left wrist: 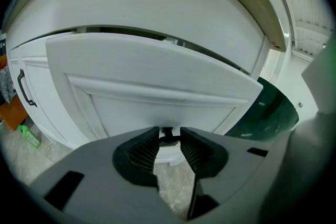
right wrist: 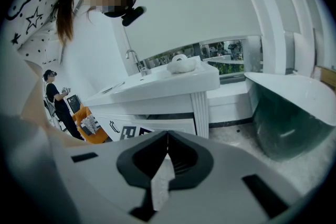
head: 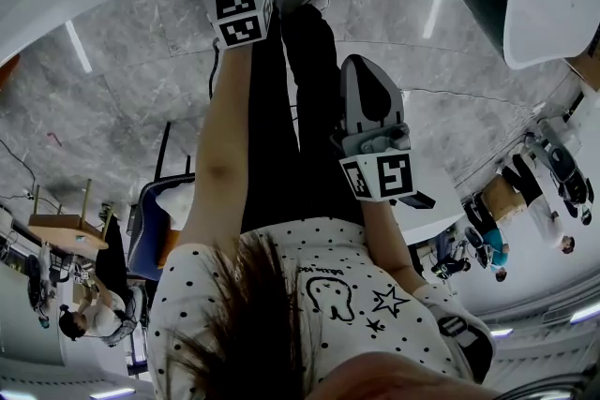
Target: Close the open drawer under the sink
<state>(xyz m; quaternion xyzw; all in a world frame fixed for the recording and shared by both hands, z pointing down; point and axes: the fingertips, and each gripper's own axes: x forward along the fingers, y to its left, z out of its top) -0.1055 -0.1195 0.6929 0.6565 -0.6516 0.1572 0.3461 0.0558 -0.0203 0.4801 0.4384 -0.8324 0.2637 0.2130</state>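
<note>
Your left gripper grips the handle at 6 o'clock on the drawer; right gripper is pinched shut, empty.

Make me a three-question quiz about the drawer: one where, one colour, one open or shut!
1. Where is the knob of the drawer? A on the floor; B between the left gripper's jaws; C on the countertop.
2. What colour is the drawer? A white; B red; C black.
3. The drawer is: A shut; B missing; C open.
Answers: B, the knob sits right at the jaw tips; A, its whole front is white; C, its front stands pulled out.
</note>
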